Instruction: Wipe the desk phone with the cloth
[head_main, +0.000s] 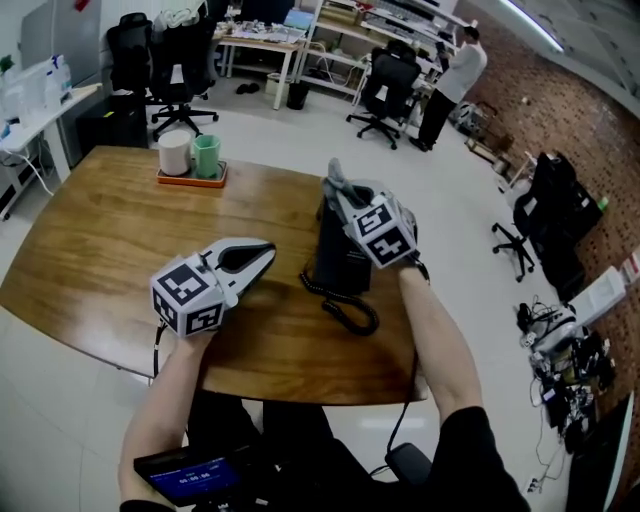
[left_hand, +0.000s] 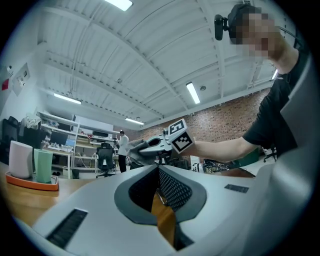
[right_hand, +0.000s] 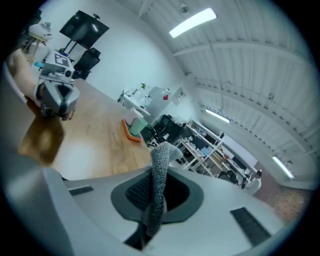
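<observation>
Two grippers work over one wooden table with rounded corners. My left gripper lies low over the middle of the top, its marker cube toward the near edge. In the left gripper view its jaws stand pressed together at the tips with nothing between them; only wood shows through the slot behind the tips.

My right gripper hangs over the desk phone, clenched on the cloth. The cloth is grey and knitted. It stands up from between the jaws as a narrow strip, with a loose tip beyond them.

Position of the phone: right part of the table, near the right edge and apart from the left gripper. The phone is black and blocky. Its coiled cord runs from its near side toward the near edge of the table.

Free room:
- Left half of the table: bare wood from the left gripper out to the left edge.
- Far edge: an orange tray sits just inside it, carrying a white cup and a green cup, well apart from both grippers.
- Right edge: little wood shows beside the phone.

Beyond the table, open floor reaches office chairs, with a person standing at the far benches.
</observation>
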